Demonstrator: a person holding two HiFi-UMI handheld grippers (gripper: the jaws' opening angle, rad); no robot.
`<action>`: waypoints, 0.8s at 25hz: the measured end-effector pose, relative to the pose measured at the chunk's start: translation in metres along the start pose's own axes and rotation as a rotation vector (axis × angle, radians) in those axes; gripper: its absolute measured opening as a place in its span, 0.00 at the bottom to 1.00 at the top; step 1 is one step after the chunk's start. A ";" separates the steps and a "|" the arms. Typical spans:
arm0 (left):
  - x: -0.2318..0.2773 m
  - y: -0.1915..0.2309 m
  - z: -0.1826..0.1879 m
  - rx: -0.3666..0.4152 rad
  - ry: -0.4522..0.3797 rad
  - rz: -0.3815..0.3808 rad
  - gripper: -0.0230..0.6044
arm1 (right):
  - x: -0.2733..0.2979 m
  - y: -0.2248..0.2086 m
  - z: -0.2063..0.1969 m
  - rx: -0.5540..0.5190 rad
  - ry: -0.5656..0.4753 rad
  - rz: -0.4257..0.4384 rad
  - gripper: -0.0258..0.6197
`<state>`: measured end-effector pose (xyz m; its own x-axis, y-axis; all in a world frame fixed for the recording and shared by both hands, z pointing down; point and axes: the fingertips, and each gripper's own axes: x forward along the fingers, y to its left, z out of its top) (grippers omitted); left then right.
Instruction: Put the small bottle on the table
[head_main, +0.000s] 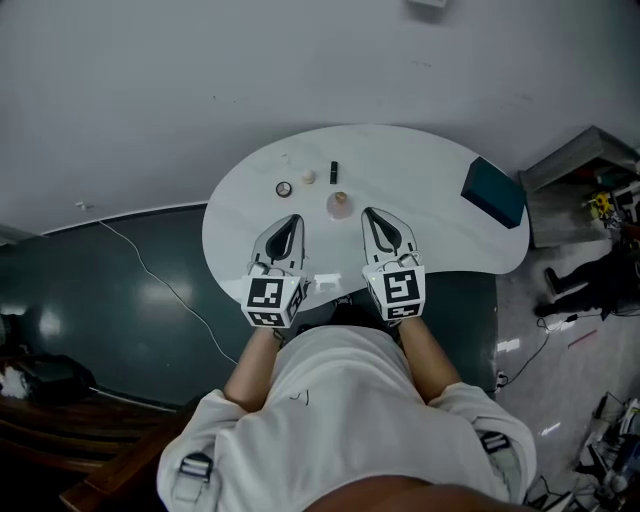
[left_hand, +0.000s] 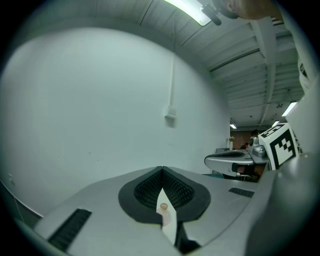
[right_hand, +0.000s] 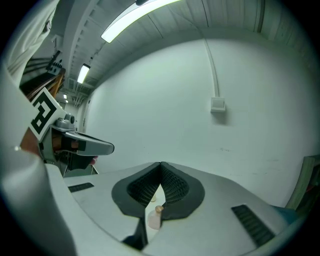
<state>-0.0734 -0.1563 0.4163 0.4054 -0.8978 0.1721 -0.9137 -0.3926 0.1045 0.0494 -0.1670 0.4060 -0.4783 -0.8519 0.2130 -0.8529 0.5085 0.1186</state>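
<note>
A small pink bottle (head_main: 340, 204) with a brown cap stands upright on the white table (head_main: 430, 165), just ahead of and between my two grippers. My left gripper (head_main: 292, 218) is shut and holds nothing; its tips lie left of the bottle. My right gripper (head_main: 368, 212) is also shut and empty, a little right of the bottle. The left gripper view shows the bottle (left_hand: 163, 212) through the slit under the closed left gripper (left_hand: 161, 172). In the right gripper view the bottle (right_hand: 156, 216) shows below the closed right gripper (right_hand: 160, 165).
Further back on the table are a small round ring-like item (head_main: 284, 189), a tiny pale bottle (head_main: 309, 177) and a short black stick (head_main: 334, 171). A dark teal box (head_main: 493, 192) sits at the table's right end. The wall rises behind the table; a cable (head_main: 150, 270) crosses the floor at left.
</note>
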 end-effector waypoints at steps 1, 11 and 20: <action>0.000 0.001 0.001 0.001 -0.002 0.002 0.06 | 0.000 -0.001 0.001 -0.006 -0.003 -0.003 0.04; -0.001 0.003 0.003 0.014 -0.005 0.006 0.06 | 0.002 -0.001 0.010 -0.002 -0.019 -0.008 0.04; 0.002 -0.005 -0.002 0.019 0.009 -0.008 0.06 | -0.002 -0.006 0.001 0.005 -0.007 -0.011 0.04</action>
<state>-0.0685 -0.1555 0.4181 0.4127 -0.8929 0.1801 -0.9109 -0.4034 0.0873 0.0553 -0.1690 0.4037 -0.4707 -0.8583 0.2046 -0.8590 0.4987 0.1159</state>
